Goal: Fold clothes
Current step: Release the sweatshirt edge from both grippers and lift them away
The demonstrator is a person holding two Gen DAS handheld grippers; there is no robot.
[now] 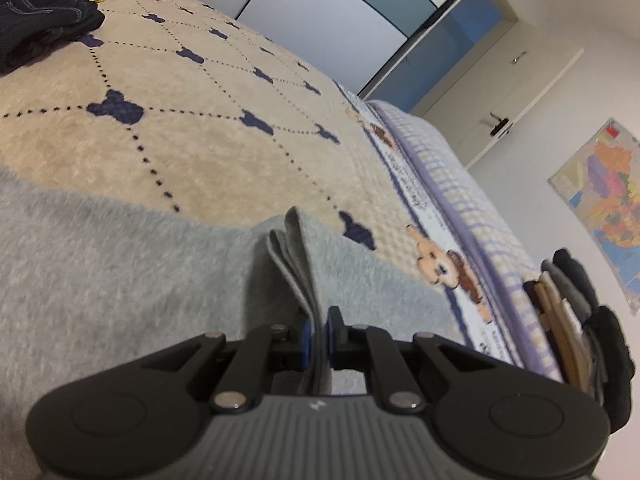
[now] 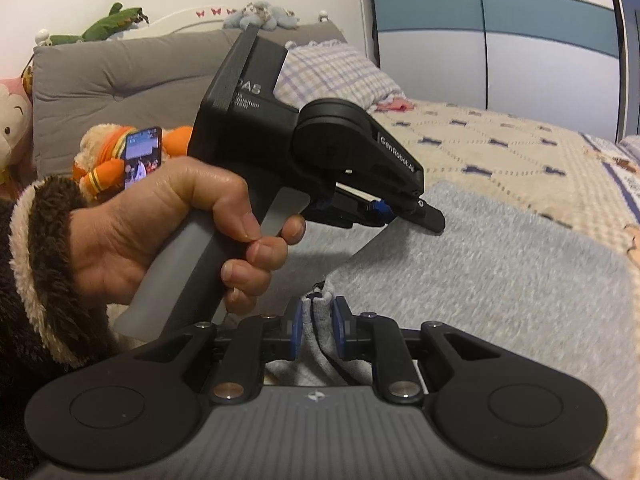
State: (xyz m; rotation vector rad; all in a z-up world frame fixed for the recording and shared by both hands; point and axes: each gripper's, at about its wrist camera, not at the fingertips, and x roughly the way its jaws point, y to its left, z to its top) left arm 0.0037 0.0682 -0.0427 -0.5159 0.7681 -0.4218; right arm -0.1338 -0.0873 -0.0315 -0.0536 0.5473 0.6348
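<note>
- We are folding a soft, fluffy, pale grey-blue garment (image 1: 120, 248) that is lying spread on the bed's cream blanket with dark blue shapes and dotted lines (image 1: 208, 128).
- Our left hand-held gripper (image 1: 316, 324) is pinching a bunched edge of this garment; several thin layers are sitting between its blue pads, which are pressed almost together.
- Our right hand-held gripper (image 2: 316, 326) is pinching another bit of the same garment, a thicker grey clump with a dark cord running through it.
- In the right wrist view we are seeing the left hand (image 2: 168, 232) in a furry brown sleeve, holding its tool just above the garment.
- The edge we are holding is lifted off the bed, and the rest is lying flat, so we think we are in the middle of a fold, not at the end.
- We cannot tell how many folds are already done on this piece.
- A dark blue pair of jeans (image 1: 40, 16) is sitting crumpled at the far end of the bed, so we think it is waiting to be folded.
- A stack of dark, grey and tan clothes (image 1: 576, 312) is sitting past the bed's side; it is looking neat, so maybe those are finished.
- We are guessing the job is only partly done.
</note>
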